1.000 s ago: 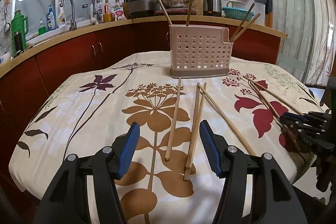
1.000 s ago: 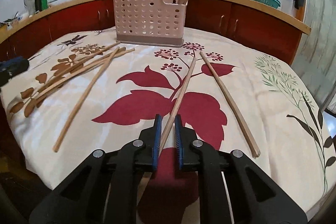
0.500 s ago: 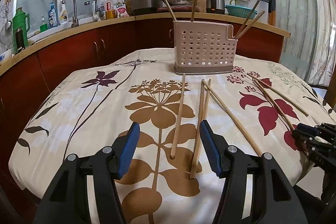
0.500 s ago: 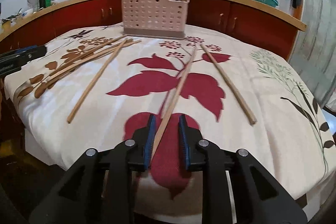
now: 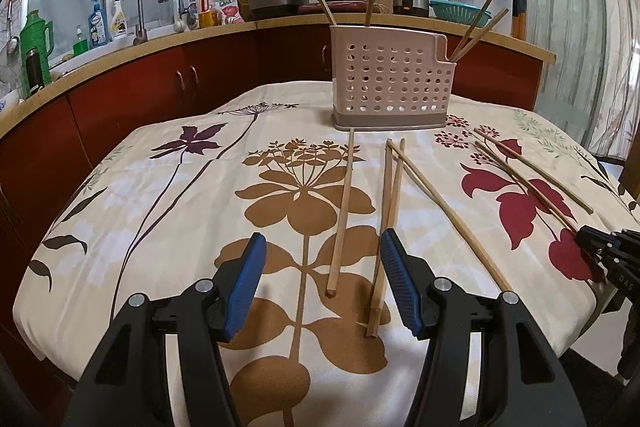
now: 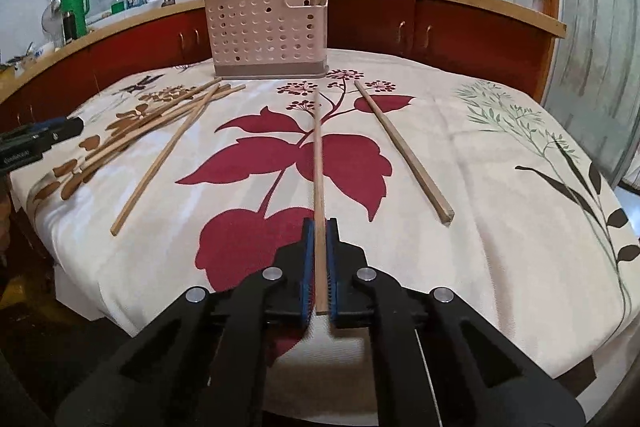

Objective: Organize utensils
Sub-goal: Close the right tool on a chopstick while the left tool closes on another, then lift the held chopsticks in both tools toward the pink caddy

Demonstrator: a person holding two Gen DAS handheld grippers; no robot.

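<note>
A pink perforated utensil holder (image 5: 390,83) stands at the table's far side with several chopsticks upright in it; it also shows in the right wrist view (image 6: 266,31). My left gripper (image 5: 322,287) is open and empty, just above the near ends of loose chopsticks (image 5: 342,211). My right gripper (image 6: 319,263) is shut on one wooden chopstick (image 6: 318,163), which points toward the holder. It shows at the right edge of the left wrist view (image 5: 600,251). Another chopstick (image 6: 400,147) lies to the right of it.
The floral tablecloth (image 5: 160,187) covers the table, and its front edge is close under both grippers. Several loose chopsticks (image 6: 160,131) lie left of my right gripper. A red cabinet counter (image 5: 160,83) with a sink, bottles and a kettle runs behind.
My right gripper has pulled back toward the table's front edge and closed tighter on the chopstick, which now points straight at the holder. The left gripper has barely moved.
</note>
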